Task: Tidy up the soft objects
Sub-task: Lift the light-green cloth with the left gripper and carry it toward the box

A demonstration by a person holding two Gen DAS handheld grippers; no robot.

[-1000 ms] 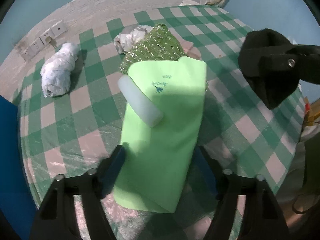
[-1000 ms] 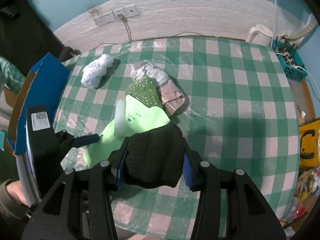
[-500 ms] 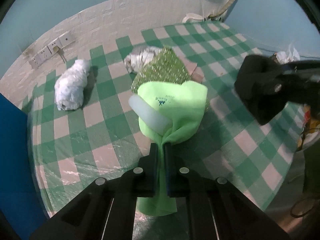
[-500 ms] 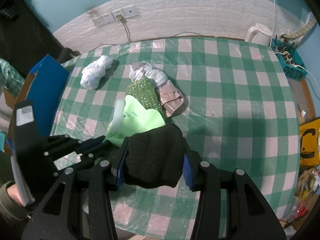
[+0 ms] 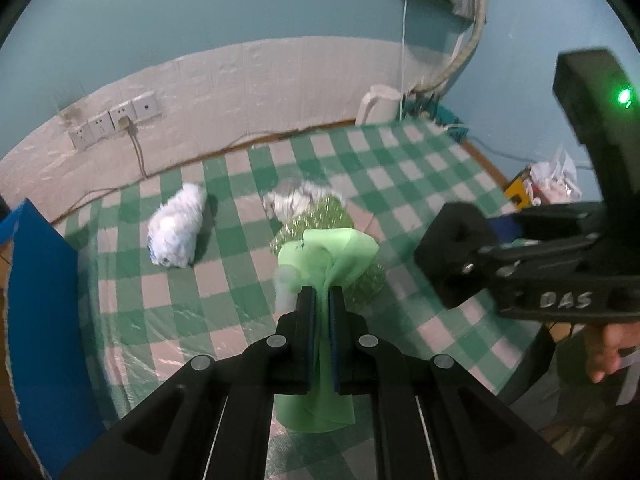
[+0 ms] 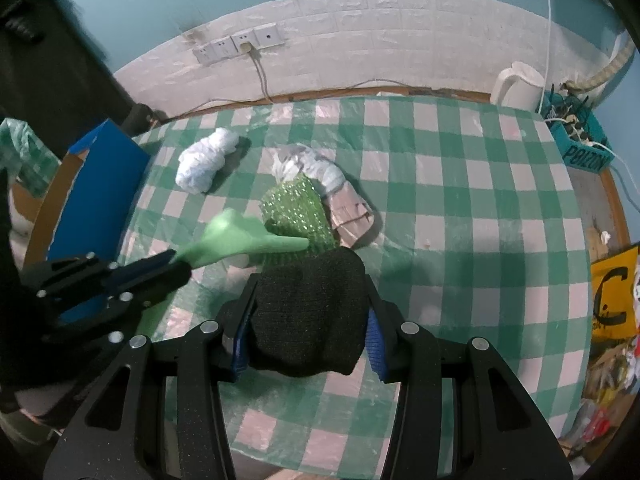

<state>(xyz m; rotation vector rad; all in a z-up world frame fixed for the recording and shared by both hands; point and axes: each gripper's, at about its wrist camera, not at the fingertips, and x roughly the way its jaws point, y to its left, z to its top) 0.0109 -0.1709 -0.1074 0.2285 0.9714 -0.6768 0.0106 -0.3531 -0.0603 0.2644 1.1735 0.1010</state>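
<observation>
Behind the pinched green cloth (image 5: 320,264): sequined fabric (image 6: 298,216), white bundle (image 5: 176,232).

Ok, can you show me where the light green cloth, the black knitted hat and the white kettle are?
light green cloth (image 5: 332,254): left wrist view, on its bunched top above the pinch.
black knitted hat (image 6: 310,312): right wrist view, middle of the knit.
white kettle (image 6: 518,86): right wrist view, on its body.
</observation>
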